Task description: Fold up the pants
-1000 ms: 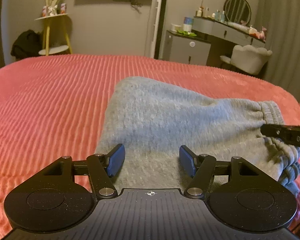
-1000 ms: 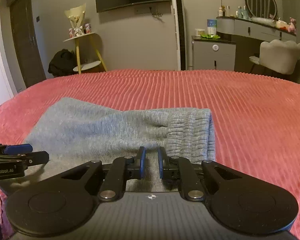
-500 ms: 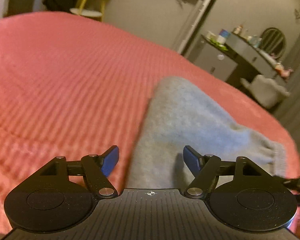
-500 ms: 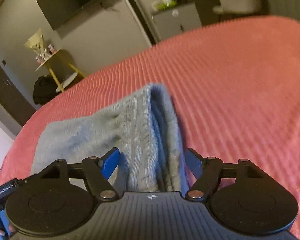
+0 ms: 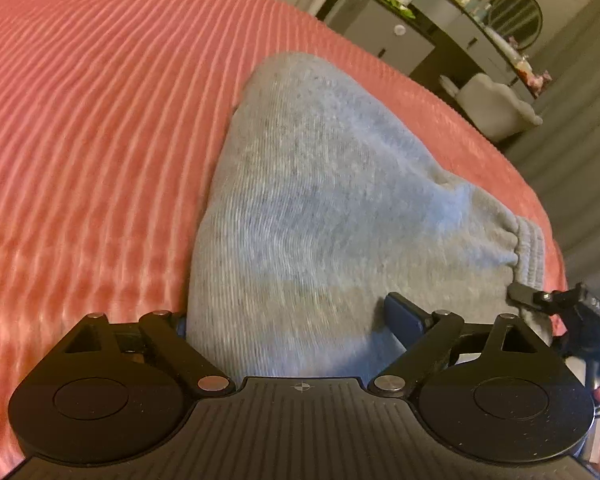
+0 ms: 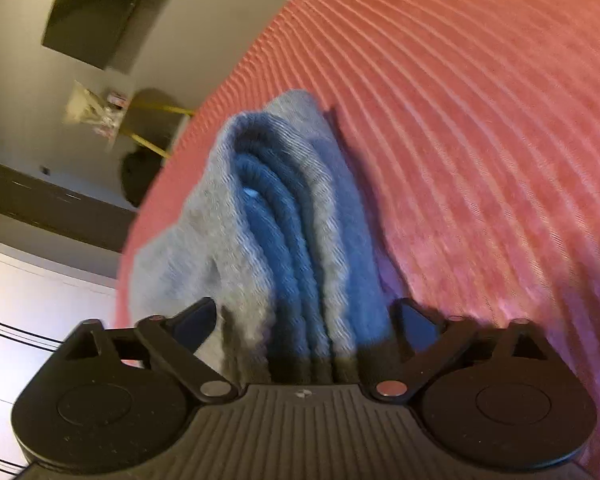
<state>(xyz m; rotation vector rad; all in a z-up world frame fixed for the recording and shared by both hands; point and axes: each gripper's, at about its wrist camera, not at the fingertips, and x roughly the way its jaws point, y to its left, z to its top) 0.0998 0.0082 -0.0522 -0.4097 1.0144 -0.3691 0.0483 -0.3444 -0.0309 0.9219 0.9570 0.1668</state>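
Observation:
Folded grey sweatpants (image 5: 332,200) lie on a red ribbed bedspread (image 5: 92,120). My left gripper (image 5: 292,316) is open, its fingers straddling the near edge of the folded pants; the left pad is hidden behind the cloth. The right gripper shows at the far right of the left wrist view (image 5: 560,304), at the waistband end. In the right wrist view my right gripper (image 6: 304,320) is open, tilted, straddling the stacked layers of the pants (image 6: 284,216) at the elastic waistband end.
A dresser with a round mirror (image 5: 516,12) and a white chair (image 5: 496,108) stand beyond the bed on the right. A wall TV (image 6: 112,12), a yellow side table (image 6: 156,120) and a dark bag (image 6: 140,176) stand along the far wall.
Both grippers have tilted and pushed forward over the pants' near edge. My right gripper went from shut to open and now has the folded layers between its fingers.

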